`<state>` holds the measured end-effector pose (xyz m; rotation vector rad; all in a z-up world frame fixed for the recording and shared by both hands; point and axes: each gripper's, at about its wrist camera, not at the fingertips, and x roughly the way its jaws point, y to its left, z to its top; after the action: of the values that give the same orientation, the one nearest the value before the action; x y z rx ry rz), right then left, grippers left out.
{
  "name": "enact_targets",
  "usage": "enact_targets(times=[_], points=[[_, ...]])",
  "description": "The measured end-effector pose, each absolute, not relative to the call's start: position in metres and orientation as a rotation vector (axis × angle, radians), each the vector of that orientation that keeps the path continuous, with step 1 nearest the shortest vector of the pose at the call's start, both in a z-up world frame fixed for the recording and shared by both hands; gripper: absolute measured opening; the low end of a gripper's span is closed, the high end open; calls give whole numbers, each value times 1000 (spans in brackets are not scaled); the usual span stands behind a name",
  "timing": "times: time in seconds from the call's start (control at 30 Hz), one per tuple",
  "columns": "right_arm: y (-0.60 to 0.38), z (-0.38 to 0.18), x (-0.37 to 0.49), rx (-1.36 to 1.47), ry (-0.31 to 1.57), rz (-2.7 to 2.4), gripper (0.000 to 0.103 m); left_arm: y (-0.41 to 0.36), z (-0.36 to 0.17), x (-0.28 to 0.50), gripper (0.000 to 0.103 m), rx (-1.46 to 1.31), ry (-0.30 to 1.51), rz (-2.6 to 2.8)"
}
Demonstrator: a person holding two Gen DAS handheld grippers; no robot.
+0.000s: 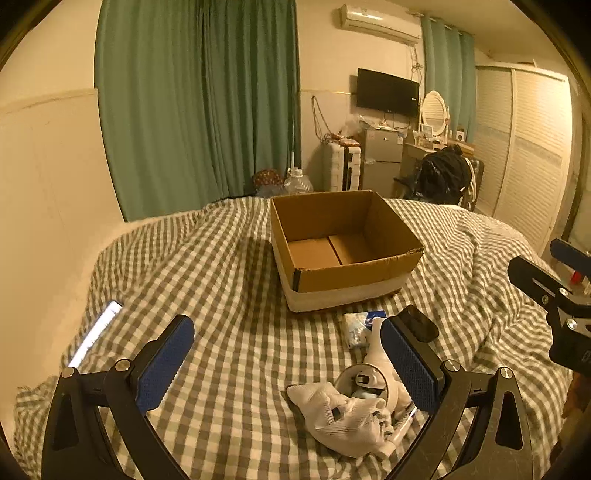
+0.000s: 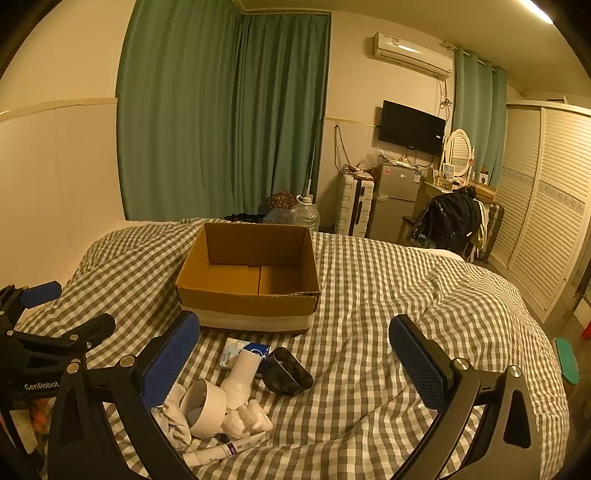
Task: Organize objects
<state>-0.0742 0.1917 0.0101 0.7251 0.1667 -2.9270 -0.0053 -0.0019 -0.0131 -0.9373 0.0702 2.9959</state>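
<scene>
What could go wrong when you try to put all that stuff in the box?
The small things lie bunched together, so grabbing the white sock could drag the tape roll or the tube along. The cardboard box sits on a soft, rumpled checked blanket, so a bump might tip or slide it. Both grippers hover close together and could collide.

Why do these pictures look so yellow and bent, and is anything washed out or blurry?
Both views carry a warm amber indoor cast. Left wrist view: fisheye bows the curtain and walls, and a glowing strip on the bedspread is blown out. Right wrist view: a ceiling light flares at the top right; the cardboard box stays sharp.
</scene>
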Motion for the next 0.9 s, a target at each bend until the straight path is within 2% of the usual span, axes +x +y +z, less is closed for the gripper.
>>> enact_targets(times=[0.2,0.53,0.9], points=[[193,9,-72,726,165,-2923,103,-6,-8,-3,103,-935,25,2980],[189,10,-64,762,204,-2902,103,-6,-16,2,103,-1005,62,2953],[180,-28,-62,1003,256,-2766,103,1,-70,-1,103,-1269,162,2778]])
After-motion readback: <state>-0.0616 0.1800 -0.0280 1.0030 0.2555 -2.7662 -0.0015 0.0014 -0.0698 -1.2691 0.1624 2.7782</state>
